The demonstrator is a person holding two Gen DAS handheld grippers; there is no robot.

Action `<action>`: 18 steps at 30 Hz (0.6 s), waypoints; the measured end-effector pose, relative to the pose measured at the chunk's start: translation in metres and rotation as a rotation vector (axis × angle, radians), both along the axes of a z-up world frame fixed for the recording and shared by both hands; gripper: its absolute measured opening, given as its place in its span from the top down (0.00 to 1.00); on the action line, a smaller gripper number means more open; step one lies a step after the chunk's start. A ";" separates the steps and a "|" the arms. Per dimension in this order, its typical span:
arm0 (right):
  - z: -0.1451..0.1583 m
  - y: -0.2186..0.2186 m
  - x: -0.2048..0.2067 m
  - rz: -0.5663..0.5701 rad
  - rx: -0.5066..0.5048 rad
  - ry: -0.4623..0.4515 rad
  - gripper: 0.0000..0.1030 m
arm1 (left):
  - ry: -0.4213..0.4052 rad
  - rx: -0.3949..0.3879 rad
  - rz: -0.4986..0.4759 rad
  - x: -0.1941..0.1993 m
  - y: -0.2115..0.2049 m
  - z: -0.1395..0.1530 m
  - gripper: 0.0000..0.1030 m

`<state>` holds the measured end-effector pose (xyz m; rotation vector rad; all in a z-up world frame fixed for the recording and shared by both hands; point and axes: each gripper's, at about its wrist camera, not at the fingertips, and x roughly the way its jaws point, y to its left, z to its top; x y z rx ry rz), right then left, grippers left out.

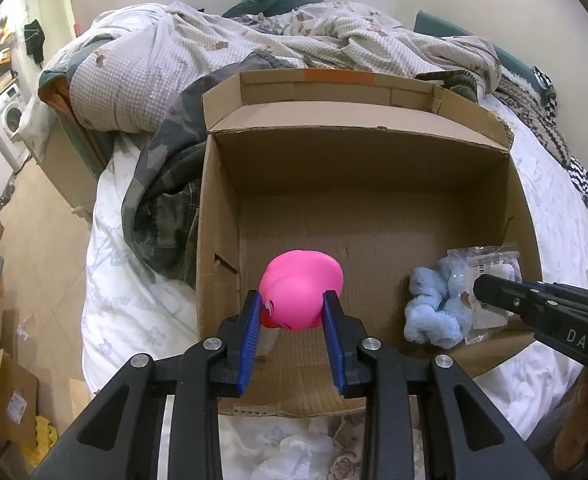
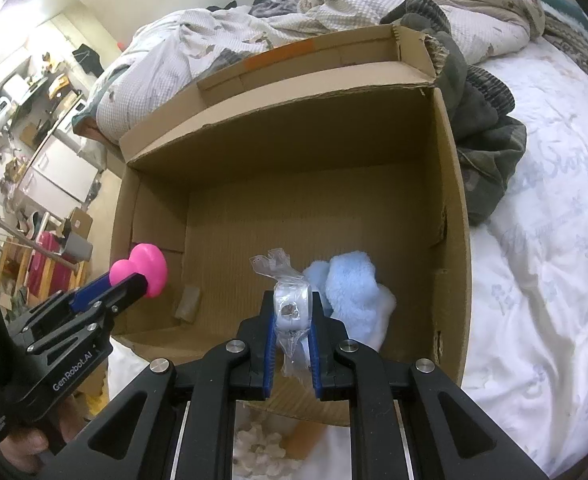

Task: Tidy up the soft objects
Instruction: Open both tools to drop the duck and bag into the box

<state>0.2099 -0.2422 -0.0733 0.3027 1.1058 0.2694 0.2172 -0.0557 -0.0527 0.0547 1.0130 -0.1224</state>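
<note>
The pink toy (image 1: 300, 292) is pinched between the left gripper's (image 1: 294, 312) blue pads, held over the near left part of the open cardboard box (image 1: 374, 152). The right gripper (image 2: 292, 312) is clamped narrow on a clear plastic packet (image 2: 290, 304) with a fluffy blue cloth (image 2: 354, 292) beside it, at the box's near right corner. The box's far floor is bare, its walls standing well apart. Only the right view shows a small grey scrap (image 2: 188, 304) on the box floor. The box sits on a white bed (image 1: 134, 300) among rumpled bedding (image 1: 174, 60).
</note>
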 end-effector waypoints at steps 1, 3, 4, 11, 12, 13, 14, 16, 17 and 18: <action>0.000 0.000 0.000 0.001 0.000 -0.001 0.85 | 0.002 -0.002 -0.002 0.000 0.000 0.000 0.73; 0.000 0.000 0.000 0.006 -0.002 -0.004 0.85 | 0.005 0.001 -0.006 0.000 -0.002 0.000 0.72; -0.001 0.000 -0.001 0.007 -0.004 -0.005 0.85 | 0.004 0.004 -0.009 -0.001 -0.003 0.001 0.69; 0.000 0.000 -0.001 0.007 0.007 -0.007 0.84 | -0.023 0.019 -0.008 -0.004 -0.007 0.006 0.34; -0.001 -0.001 -0.001 0.004 0.011 -0.007 0.81 | -0.020 0.023 -0.009 -0.004 -0.008 0.006 0.34; -0.001 -0.001 -0.001 0.002 0.019 -0.005 0.77 | -0.020 0.026 -0.010 -0.004 -0.008 0.006 0.34; 0.000 -0.002 -0.001 -0.002 0.027 -0.005 0.65 | -0.022 0.027 -0.011 -0.005 -0.008 0.006 0.34; 0.001 -0.003 -0.001 -0.015 0.036 -0.006 0.27 | -0.025 0.027 -0.012 -0.005 -0.008 0.006 0.34; 0.004 -0.004 -0.002 -0.026 0.041 -0.020 0.19 | -0.026 0.028 -0.011 -0.006 -0.008 0.006 0.34; 0.006 -0.006 -0.003 -0.037 0.041 -0.035 0.19 | -0.027 0.028 -0.010 -0.006 -0.007 0.007 0.34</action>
